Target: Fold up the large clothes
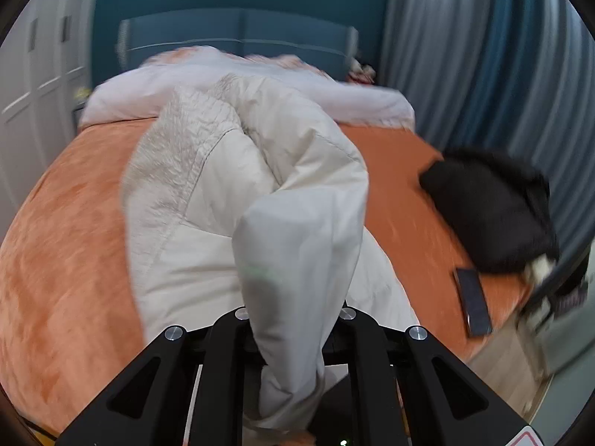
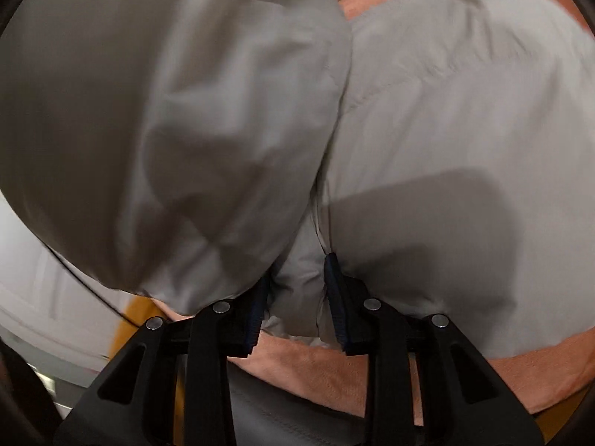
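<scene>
A cream padded jacket (image 1: 208, 186) lies bunched along the middle of the orange bed (image 1: 63, 260). One thick fold of it rises from the bed and runs down between the black fingers of my left gripper (image 1: 293, 321), which is shut on it. In the right wrist view the same jacket (image 2: 465, 119) fills the frame, with a raised bulge at the left. A wad of its edge sits pinched between the blue pads (image 2: 336, 297) of my right gripper (image 2: 297, 277), just above the bed's near edge (image 2: 334, 371).
A black garment (image 1: 491, 208) and a dark phone (image 1: 474, 301) lie at the bed's right edge. A white duvet (image 1: 241, 78) is heaped at the blue headboard (image 1: 238, 33). Blue curtains (image 1: 483, 55) hang on the right, white cupboard doors (image 1: 33, 85) on the left.
</scene>
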Available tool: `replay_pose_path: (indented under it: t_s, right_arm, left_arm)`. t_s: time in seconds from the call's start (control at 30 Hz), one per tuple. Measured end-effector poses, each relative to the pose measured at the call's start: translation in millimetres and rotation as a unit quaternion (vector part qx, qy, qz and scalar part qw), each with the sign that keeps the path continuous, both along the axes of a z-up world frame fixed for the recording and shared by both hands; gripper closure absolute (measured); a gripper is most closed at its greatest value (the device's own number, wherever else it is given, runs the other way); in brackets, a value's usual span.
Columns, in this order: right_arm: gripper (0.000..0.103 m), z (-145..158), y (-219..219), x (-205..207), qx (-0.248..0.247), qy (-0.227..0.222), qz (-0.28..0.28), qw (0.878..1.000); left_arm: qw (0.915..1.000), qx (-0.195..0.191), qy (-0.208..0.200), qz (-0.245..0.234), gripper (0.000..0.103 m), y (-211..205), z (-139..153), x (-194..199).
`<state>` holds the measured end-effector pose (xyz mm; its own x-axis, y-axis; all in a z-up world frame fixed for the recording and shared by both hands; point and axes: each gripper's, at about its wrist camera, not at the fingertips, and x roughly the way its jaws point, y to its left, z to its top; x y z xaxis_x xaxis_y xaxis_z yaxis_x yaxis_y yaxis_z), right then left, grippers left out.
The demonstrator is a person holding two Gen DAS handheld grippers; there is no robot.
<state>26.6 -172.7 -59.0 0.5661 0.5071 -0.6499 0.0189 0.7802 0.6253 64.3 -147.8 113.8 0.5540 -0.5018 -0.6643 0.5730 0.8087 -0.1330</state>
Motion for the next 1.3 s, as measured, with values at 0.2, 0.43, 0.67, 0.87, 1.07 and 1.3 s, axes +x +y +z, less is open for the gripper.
replay_pose_path:
  t_s: [0.2,0.43,0.67,0.87,1.07,1.3]
  right_arm:
    - [0.082,-22,-44,-40,0.186,0.057,-0.065,0.979]
    - [0.078,23,-127,-117,0.087,0.018,-0.197,0.976]
    - [0.069,98,-186,-136,-0.07,-0.068,-0.221,0.97]
    - [0.052,128,-210,-66,-0.105,-0.11,-0.132,0.98]
    - [0.052,100,-183,11,-0.095,-0.086,-0.04,0.991]
    - [0.092,92,-170,27,-0.069,-0.1,-0.032,0.992]
  left_arm:
    - [0.9978,0.045,0.029,-0.039,0.095,-45,-23,1]
    - [0.9918,0.106,0.027,-0.066,0.095,-69,-55,-4]
    - [0.9752,0.185,-0.029,-0.117,0.095,-108,-103,-47]
    - [0.9712,0.199,-0.046,-0.123,0.095,-112,-120,-55]
    - [0.9752,0.18,-0.046,-0.121,0.092,-94,-114,-54]
    - [0.9846,0.126,-0.025,-0.119,0.071,-50,-69,-58]
